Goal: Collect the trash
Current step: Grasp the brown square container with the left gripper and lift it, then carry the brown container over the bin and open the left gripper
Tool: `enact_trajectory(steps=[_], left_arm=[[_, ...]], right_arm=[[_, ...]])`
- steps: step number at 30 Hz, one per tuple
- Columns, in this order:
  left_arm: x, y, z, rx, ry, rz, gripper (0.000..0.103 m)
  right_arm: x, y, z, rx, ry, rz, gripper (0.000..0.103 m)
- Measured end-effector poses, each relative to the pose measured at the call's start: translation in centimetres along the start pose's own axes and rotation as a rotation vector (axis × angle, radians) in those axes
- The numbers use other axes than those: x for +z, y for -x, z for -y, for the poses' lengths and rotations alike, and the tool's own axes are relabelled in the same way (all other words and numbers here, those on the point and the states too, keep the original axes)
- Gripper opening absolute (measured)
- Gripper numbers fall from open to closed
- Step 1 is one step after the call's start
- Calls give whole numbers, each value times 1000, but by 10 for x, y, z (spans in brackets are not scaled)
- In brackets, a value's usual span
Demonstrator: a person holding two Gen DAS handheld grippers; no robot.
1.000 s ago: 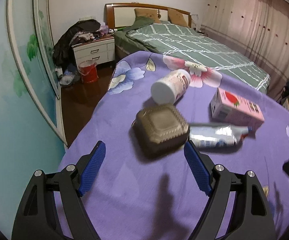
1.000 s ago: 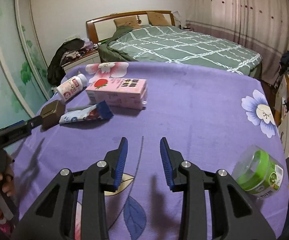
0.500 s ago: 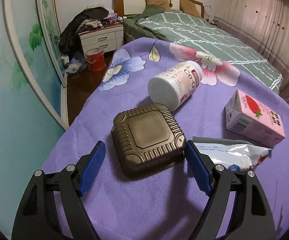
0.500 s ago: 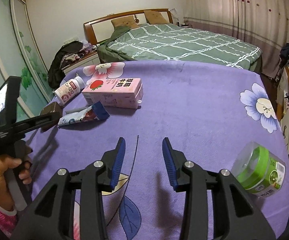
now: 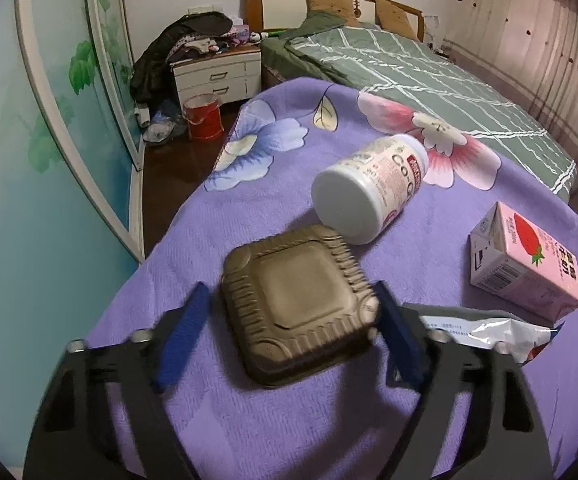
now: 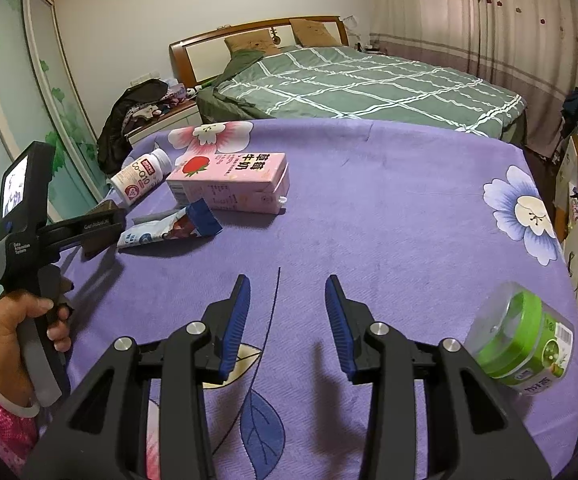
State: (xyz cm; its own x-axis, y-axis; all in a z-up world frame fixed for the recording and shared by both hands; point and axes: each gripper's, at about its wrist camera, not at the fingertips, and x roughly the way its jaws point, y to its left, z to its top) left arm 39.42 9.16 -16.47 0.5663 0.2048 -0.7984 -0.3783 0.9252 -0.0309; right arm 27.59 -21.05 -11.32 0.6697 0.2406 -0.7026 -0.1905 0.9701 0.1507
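A brown square plastic container (image 5: 299,306) lies on the purple cloth. My left gripper (image 5: 289,320) is open with its blue fingers on either side of the container, close to its edges; from the right wrist view the gripper (image 6: 101,228) hides most of it. A white bottle (image 5: 369,188) lies on its side just behind the container. A pink strawberry milk carton (image 5: 525,264) and a crumpled snack wrapper (image 5: 485,328) lie to the right. My right gripper (image 6: 287,322) is open and empty above bare cloth. A green-lidded clear jar (image 6: 523,340) lies at its right.
The purple flowered cloth (image 6: 369,200) covers the table, whose left edge drops to a dark floor (image 5: 169,168). A red bucket (image 5: 203,116), a white nightstand (image 5: 217,76) and a bed with a green quilt (image 5: 429,76) stand beyond.
My left gripper has moved forward so the brown container now sits between its fingers, which have narrowed slightly. The right gripper has stayed almost still.
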Motion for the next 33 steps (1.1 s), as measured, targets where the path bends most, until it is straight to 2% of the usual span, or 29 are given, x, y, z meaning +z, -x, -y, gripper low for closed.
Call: enact_trajectory(steps=[2,8,16,20,23,24,27,33], left_arm=[[0,1,0,-11,-5,0,69],[-12,30,-3,-38,-35,34,66],[-52,107,-9,-107,-128,108,66],[-76,140,0,-159,-191,117,66],[-97,169,19,-209,-268,138,66],[-103,176,25,-223,-286,141,66],[-122,197,54,-295,-350,141,67],[-169,231,142,-481,-507,111,67]], right_arm=[[0,-1,0,-6,0,0,37],[1,-4,3,-34,2,1,37],[2,3,6,-69,2,30,37],[1,33,10,-73,2,76,37],[-10,68,21,-99,7,126,39],[-15,79,27,-112,0,139,42],[-35,116,59,-168,-46,168,45],[-95,180,148,-377,-180,164,45]])
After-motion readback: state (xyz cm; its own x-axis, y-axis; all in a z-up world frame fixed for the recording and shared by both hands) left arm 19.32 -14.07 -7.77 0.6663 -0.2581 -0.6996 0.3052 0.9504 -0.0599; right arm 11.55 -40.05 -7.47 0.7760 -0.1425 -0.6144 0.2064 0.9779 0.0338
